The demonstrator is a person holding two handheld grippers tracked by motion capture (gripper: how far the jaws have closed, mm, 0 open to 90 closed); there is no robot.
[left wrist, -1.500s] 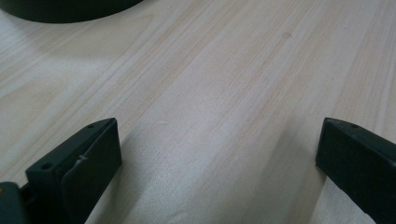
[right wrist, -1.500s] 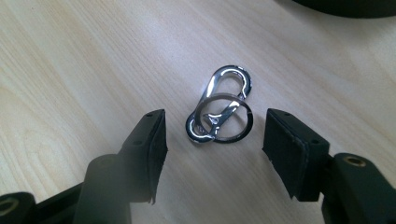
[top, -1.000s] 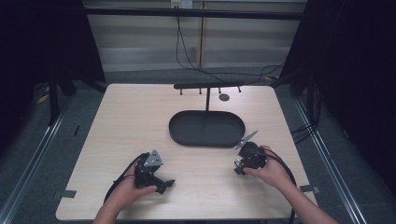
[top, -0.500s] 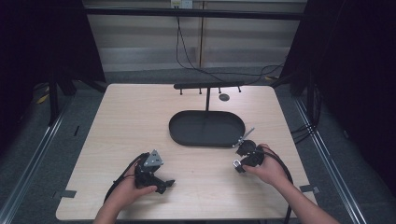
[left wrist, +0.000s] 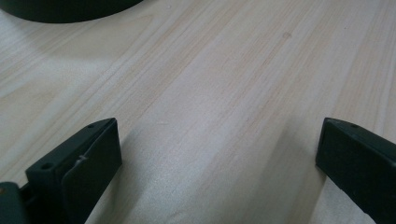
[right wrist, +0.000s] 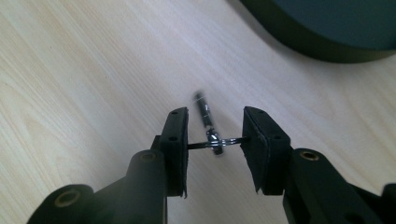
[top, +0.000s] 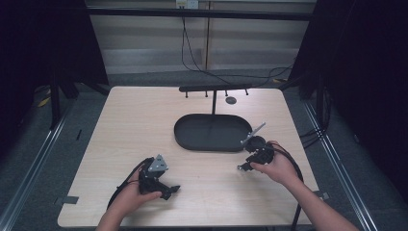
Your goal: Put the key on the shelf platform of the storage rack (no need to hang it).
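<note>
Right gripper view: right tool clamped on small, blurred, perhaps metal key ring; left tool wide apart; no legible writing.

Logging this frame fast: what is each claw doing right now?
Left claw: open, nothing between its jaws, just bare table.
Right claw: closed on a small metal ring with a thin metal piece hanging from it.

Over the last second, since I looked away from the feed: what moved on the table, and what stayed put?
The right hand-held gripper shifted slightly, from right of the tray's near end toward the table's right edge; its grey plate tilted up. Its jaws hold a small metal piece; too small to tell when it was taken. The left hand-held gripper, open, the black tray and the rack stayed as they were.
</note>
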